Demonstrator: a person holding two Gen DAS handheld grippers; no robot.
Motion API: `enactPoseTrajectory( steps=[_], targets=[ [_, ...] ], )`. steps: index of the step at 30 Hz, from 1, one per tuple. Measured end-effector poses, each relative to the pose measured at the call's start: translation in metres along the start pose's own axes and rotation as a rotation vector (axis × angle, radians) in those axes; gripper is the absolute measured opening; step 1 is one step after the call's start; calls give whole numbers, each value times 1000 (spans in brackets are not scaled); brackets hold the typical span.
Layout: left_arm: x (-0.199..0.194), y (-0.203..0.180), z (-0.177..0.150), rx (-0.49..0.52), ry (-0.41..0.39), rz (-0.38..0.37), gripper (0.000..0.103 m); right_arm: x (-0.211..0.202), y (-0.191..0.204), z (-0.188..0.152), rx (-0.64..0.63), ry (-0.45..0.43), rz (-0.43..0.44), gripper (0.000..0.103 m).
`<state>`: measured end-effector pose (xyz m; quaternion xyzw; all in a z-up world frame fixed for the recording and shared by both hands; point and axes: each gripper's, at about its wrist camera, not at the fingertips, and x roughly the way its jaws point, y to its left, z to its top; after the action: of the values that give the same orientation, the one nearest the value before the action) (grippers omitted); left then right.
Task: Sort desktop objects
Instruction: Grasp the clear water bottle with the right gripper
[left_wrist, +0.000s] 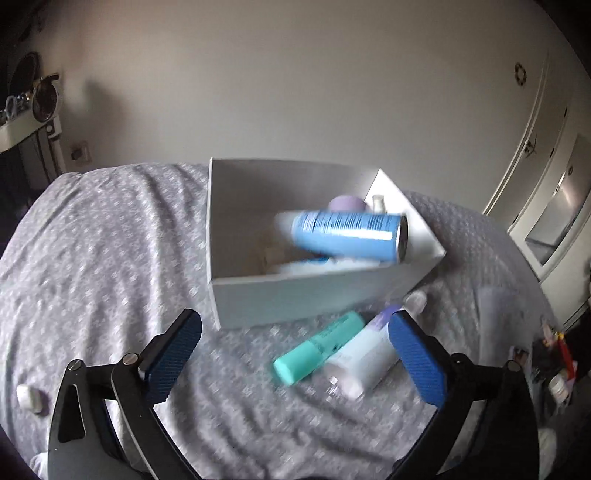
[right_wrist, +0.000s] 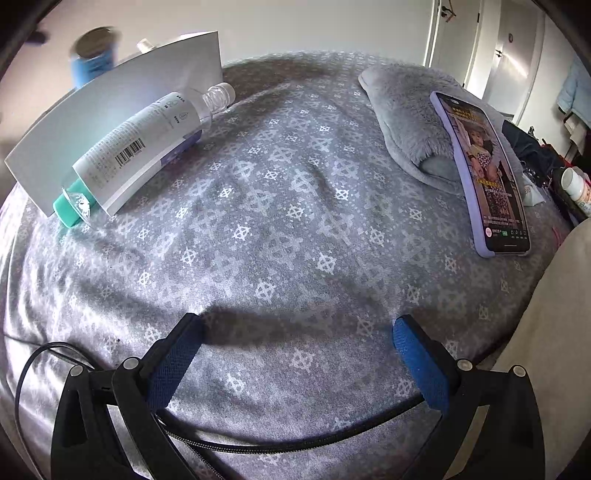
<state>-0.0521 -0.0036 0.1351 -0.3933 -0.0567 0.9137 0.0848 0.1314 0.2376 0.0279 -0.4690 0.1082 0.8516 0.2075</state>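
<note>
Desktop stuff is mostly heading into a white cardboard box (left_wrist: 295, 291) that sits on a bed covered with a grey patterned sheet (left_wrist: 110, 240). Right now a blue spray can (left_wrist: 351, 232) is lying sideways over the open box, blurred, with nothing gripping it. Inside the box you can make out a lilac round thing (left_wrist: 345, 203) and a small clear bottle top (left_wrist: 378, 203) near the far corner, plus something white and blue at the bottom that's too smeared to name.

Left tongs (left_wrist: 295, 350) are spread wide with nothing between the blue pads (left_wrist: 177, 350), hanging over the sheet just in front of the box. Just outside the box's near wall lie a mint green tube (left_wrist: 314, 347) and a white bottle with a purple band (left_wrist: 365, 350), touching each other side by side. A little white case (left_wrist: 27, 398) sits off at the left edge.

Right tongs (right_wrist: 297, 354) are also wide open and empty, hovering over bare sheet with a black cable (right_wrist: 295, 439) running under them. From that view the bottle leans against the box's outer wall, clear cap end pointing away. Over on the right, a phone in a lilac case (right_wrist: 480, 173), screen lit, rests against a grey fluffy pillow (right_wrist: 402, 122).
</note>
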Motion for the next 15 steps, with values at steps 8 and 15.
enactPoseTrajectory(
  steps=[8, 15],
  targets=[
    [49, 27, -109, 47, 239, 159, 102, 3, -4, 12, -41, 111, 37, 103],
    [58, 34, -141, 36, 145, 226, 103, -29, -32, 42, 43, 54, 112, 103]
  ],
)
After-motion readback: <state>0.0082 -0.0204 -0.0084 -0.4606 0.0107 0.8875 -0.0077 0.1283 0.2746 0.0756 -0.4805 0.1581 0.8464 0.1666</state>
